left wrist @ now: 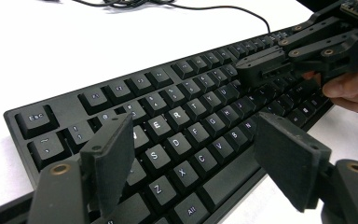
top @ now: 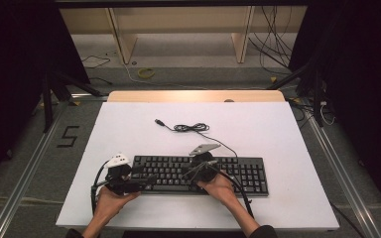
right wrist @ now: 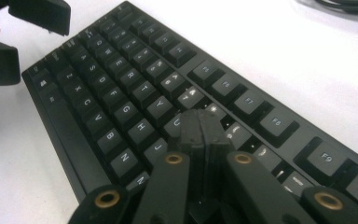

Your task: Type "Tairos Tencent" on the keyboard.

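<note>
Up close, right claw (right wrist: pixel 200 122) pressed together over keyboard (right wrist: pixel 121 88) — left claw (left wrist: pixel 191 149) agape.

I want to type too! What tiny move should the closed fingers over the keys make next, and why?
Probably dip straight down a little. The right gripper has its fingers pressed together into one tip, poised above the middle letter keys of the keyboard, around U and J. A short push looks likely to press a single key. The left gripper is open over the left end.
</note>
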{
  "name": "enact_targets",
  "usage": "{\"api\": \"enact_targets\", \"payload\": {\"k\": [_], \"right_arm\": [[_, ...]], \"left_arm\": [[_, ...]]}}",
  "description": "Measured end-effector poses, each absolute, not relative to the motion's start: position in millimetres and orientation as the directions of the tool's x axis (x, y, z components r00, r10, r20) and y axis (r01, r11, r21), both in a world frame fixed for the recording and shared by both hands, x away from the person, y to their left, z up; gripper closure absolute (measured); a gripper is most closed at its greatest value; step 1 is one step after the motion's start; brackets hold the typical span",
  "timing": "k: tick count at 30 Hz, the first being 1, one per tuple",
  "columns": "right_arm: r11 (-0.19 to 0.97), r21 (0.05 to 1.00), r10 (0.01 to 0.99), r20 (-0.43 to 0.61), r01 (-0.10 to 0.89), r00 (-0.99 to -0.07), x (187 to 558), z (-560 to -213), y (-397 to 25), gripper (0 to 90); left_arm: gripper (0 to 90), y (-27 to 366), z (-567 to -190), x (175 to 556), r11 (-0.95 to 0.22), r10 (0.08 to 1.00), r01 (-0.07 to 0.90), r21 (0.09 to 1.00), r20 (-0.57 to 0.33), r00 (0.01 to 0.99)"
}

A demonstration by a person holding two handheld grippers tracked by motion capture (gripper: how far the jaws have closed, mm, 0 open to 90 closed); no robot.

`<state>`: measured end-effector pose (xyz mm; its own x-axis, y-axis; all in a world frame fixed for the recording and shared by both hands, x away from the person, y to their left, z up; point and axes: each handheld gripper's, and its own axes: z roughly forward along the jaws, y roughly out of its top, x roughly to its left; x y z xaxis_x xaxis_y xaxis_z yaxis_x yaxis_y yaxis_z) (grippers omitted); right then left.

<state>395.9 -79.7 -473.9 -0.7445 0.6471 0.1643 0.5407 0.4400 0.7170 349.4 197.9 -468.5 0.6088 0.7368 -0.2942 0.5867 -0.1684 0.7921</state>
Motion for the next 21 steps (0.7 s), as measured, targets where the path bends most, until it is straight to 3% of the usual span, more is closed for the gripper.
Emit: {"api": "enact_targets", "payload": {"k": [13,21], "right_arm": [[0.446,0.705,0.662,0.155,0.552,-0.733,395,-479,-77,90.0],[0.381,0.743,0.663,0.196,0.551,-0.723,395,-467,-87,89.0]], "left_arm": [[28.7,197,-469,350,-0.173,0.737,0.587,0.791,-0.292,0.609],[29.1,197,-469,350,-0.173,0.738,0.588,0.790,-0.291,0.608]]}}
